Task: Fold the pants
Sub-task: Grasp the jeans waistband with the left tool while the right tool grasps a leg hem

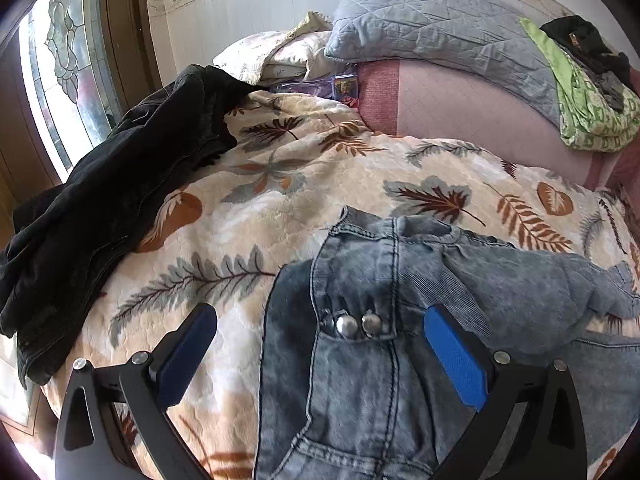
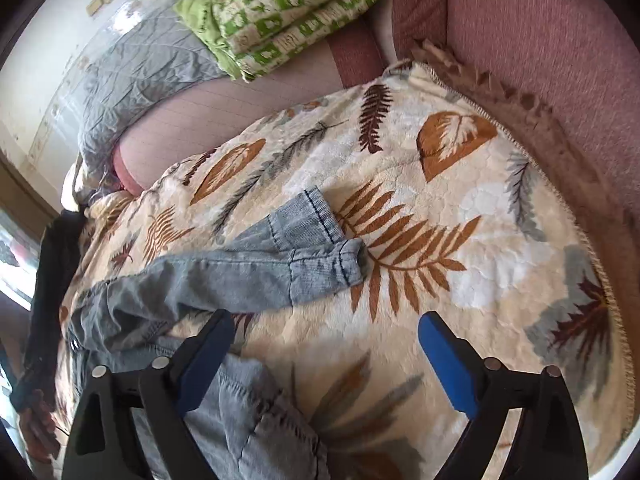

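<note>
Light blue jeans (image 1: 380,320) lie crumpled on a leaf-patterned blanket (image 1: 280,184). In the left wrist view the waistband with two metal buttons (image 1: 356,324) lies between the wide-apart fingers of my left gripper (image 1: 320,328), which stands open above it. In the right wrist view the jeans (image 2: 224,276) stretch from the lower left, and their leg cuffs (image 2: 324,256) rest near the middle of the blanket (image 2: 460,216). My right gripper (image 2: 324,340) is open over the blanket just short of the cuffs; its left finger (image 2: 204,356) hangs over denim, and nothing is gripped.
A dark garment (image 1: 108,184) lies heaped along the blanket's left edge. A grey quilted pillow (image 1: 436,28), a pale pillow (image 1: 276,56) and a green patterned cloth (image 1: 592,108) lie at the back. Pink bedding (image 2: 540,40) borders the blanket on the right. A window (image 1: 64,60) is at left.
</note>
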